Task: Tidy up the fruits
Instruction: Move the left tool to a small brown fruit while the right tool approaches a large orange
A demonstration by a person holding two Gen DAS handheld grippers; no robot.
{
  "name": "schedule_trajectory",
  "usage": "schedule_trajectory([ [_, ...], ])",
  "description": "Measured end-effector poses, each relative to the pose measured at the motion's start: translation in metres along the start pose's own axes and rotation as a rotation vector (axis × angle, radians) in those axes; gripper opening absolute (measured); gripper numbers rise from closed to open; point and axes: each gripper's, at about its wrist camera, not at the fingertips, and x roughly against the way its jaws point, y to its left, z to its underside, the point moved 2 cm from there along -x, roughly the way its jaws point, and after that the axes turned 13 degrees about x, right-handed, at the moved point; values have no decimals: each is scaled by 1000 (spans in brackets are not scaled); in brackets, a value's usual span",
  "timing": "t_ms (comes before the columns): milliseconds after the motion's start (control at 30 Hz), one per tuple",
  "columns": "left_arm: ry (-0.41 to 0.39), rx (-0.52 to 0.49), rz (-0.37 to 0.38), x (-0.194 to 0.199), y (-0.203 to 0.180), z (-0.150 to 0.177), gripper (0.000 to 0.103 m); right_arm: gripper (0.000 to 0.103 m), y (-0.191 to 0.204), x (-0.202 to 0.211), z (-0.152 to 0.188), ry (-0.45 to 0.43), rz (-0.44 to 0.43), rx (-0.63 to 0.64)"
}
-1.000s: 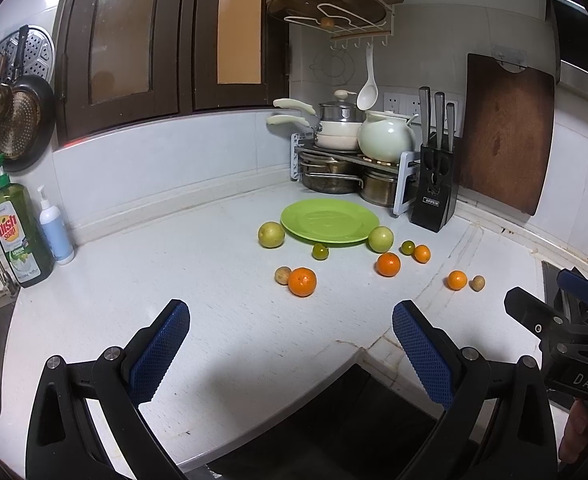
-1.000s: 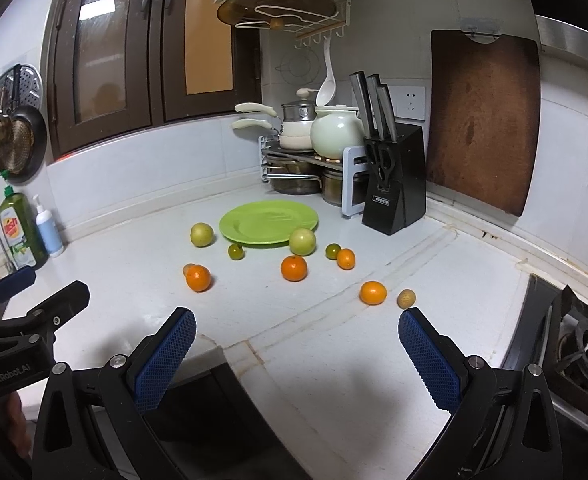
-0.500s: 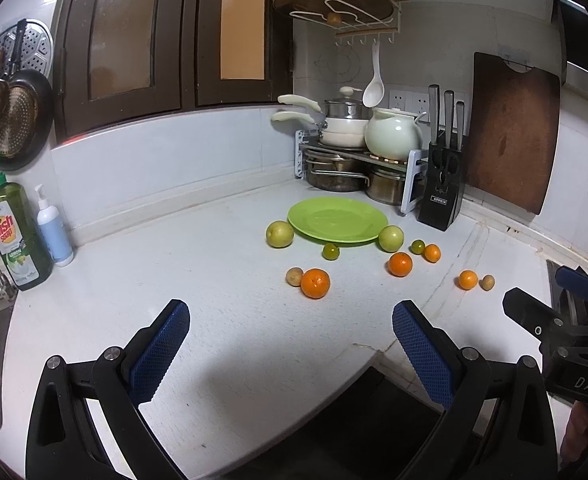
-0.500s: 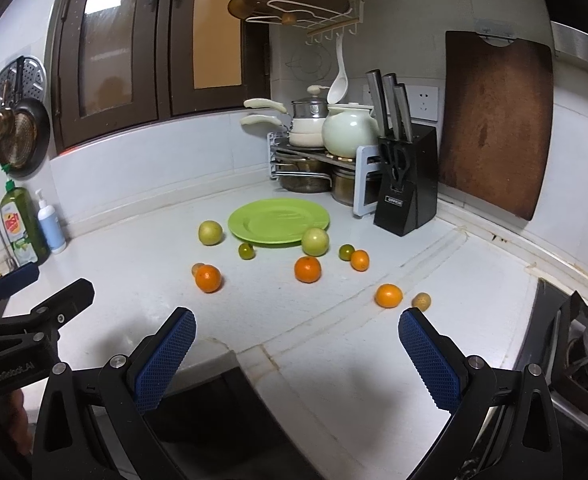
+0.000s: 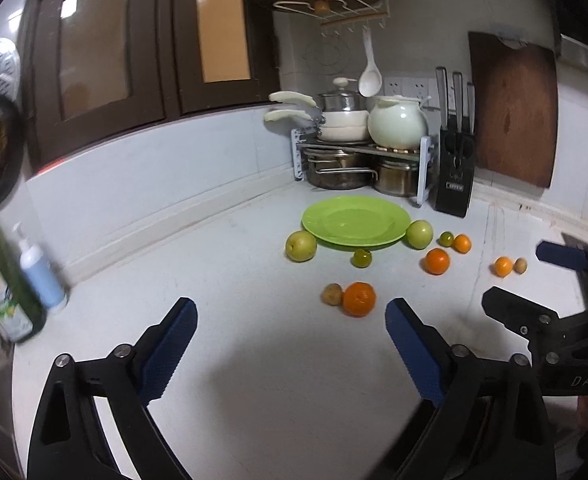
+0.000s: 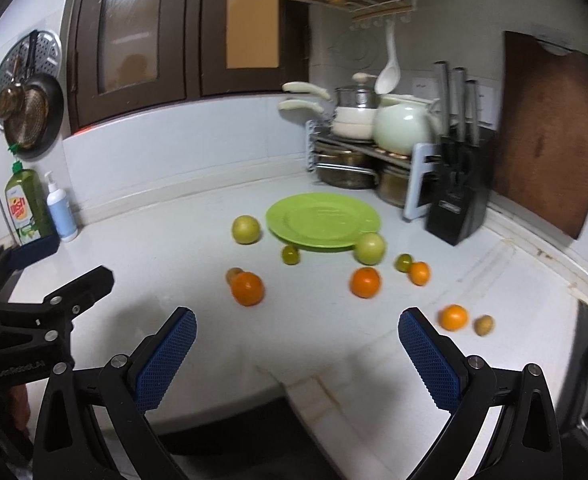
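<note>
Sitting loose on the white worktop [image 5: 221, 360], all the fruits ring an empty green plate [image 5: 356, 222], so nothing is sorted yet. Nearest pair: a large orange [image 5: 358, 299] touching a small brown fruit [image 5: 331, 294]. Yellow-green apple [image 5: 301, 245] just left of the plate, paler green apple [image 5: 419, 234] at its right rim, small dark green fruit [image 5: 362, 258] in front. Further right: a mid orange [image 5: 437, 261], a small green one [image 5: 446, 239] beside a small orange [image 5: 462, 243], then an outlying orange [image 5: 502, 266] with a second brown fruit [image 5: 520, 265].

Plate reads as the drop target, my guess; central and bare.

Left gripper [image 5: 289, 336] has fingers wide apart, nothing between them, aimed near the large orange, probably the first pick. Right gripper [image 6: 296, 344] likewise spread and empty, lined up more toward the right-hand cluster. Both hover short of the fruit.

View differences: right wrist shows the worktop's front edge and seam, plus the dish soap bottle [image 6: 25, 208] sharp; in the left wrist view that bottle is motion-blurred. Left wrist shows the right gripper's blue pad near the outlying orange. Knife block [image 5: 456, 184] and pot rack [image 5: 358, 160] sit behind the plate, clear of the reach.
</note>
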Motion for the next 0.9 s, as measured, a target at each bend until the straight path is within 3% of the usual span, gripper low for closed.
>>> schedule_trajectory([
  [200,21,-123,72,-44,10,-7,83,97,22,-43,-13,30,-40,42],
  [700,190,-440,387,-148,-2,1,48,72,43,-138,-14,183,-120,62],
  [900,245,-541,498,-170,-6,6,46,65,47,-158,-12,242,-132,62],
])
